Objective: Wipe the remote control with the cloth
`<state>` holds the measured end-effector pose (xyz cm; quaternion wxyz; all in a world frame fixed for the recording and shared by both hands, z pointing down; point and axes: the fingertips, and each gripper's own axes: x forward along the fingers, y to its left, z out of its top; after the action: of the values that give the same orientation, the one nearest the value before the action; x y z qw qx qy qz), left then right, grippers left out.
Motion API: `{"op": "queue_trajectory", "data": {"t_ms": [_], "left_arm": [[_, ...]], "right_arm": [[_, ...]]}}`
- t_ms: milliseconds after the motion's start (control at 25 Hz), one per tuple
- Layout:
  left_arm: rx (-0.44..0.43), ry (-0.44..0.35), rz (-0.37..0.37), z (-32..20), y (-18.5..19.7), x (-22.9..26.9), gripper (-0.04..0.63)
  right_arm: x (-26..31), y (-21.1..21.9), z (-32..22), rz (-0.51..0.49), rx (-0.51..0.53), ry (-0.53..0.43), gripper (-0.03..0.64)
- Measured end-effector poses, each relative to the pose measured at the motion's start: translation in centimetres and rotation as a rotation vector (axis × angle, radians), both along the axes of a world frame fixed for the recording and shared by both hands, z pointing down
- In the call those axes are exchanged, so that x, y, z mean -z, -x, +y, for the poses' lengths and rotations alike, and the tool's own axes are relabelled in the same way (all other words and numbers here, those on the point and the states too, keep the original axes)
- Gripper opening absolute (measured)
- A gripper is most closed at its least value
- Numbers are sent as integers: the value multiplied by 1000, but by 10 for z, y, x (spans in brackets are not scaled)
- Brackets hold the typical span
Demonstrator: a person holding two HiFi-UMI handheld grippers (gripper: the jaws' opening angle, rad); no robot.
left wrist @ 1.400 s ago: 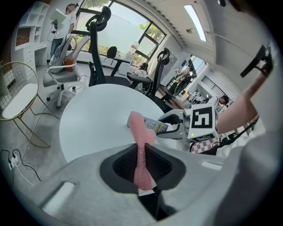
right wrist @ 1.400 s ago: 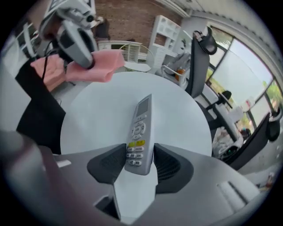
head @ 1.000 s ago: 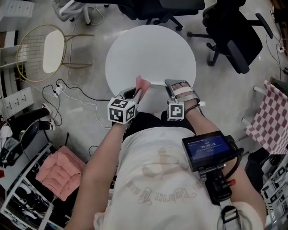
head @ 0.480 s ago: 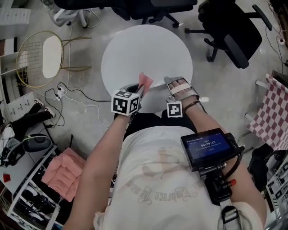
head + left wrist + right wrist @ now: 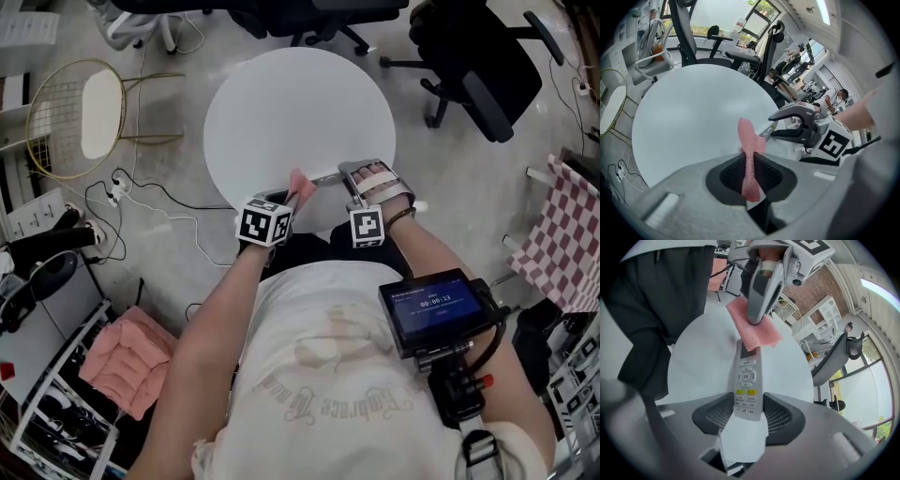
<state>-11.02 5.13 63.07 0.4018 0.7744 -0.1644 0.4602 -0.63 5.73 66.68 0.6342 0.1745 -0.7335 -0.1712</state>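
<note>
A pink cloth [image 5: 749, 154] is pinched in my left gripper [image 5: 751, 161], which is shut on it; the cloth's free end [image 5: 302, 187] sticks out over the near edge of the round white table [image 5: 281, 103]. My right gripper [image 5: 749, 405] is shut on the lower end of a grey remote control [image 5: 747, 384] with white and yellow buttons. In the right gripper view the cloth [image 5: 754, 324] lies over the remote's far end, under the left gripper's fingers [image 5: 761, 291]. In the head view the two grippers sit side by side, the right gripper [image 5: 352, 178] just right of the cloth.
Black office chairs [image 5: 469, 66] stand behind and to the right of the table. A gold wire stool [image 5: 80, 112] and cables [image 5: 141, 192] lie on the floor at left. A checked cloth [image 5: 562, 234] hangs at right. A screen device [image 5: 436, 309] sits on the person's chest.
My left gripper has come down and to the right with the cloth, closer to the right gripper and the remote. The right gripper has hardly shifted.
</note>
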Motion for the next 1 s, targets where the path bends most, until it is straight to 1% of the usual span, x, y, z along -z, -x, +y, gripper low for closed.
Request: {"op": "queue_trajectory", "data": {"t_ms": [80,120,200,280,320,400,440,560,680,760,840,960,1000], "left_arm": [[17,-3,9,-2,1,1,34],[21,-6,14,-3,2,3,34],[38,-17,26,-7,5,6,34],[81,-20,43,-11,11,9,34],[106,-17,50,-13,15,10,35],[142,-13,55,-14,21,10,34],[151,-14,55,-14,23,11,34],[156,-21,62,-13,24,14,34],[157,-23,69,-12,23,15,34],[163,-23,75,-12,23,15,35],[167,-21,78,-11,24,16,35],[171,-20,76,-11,25,15,35],[175,-20,75,-11,26,14,34]], "right_arm": [[-1,-1,3,-5,-5,23,208],[-1,-3,3,-14,-24,38,207],[-3,-4,3,-61,-98,87,207],[-5,-3,2,-118,-179,147,210],[-5,-1,0,-133,-197,164,211],[-5,2,-2,-127,-190,177,226],[-5,3,-2,-113,-177,178,255],[-4,5,-4,-79,-134,154,285],[-4,5,-5,-79,-139,165,287],[-6,5,-6,-103,-178,206,290],[-8,5,-6,-139,-213,270,289],[-11,5,-5,-198,-256,397,249],[-12,5,-5,-210,-260,424,244]]}}
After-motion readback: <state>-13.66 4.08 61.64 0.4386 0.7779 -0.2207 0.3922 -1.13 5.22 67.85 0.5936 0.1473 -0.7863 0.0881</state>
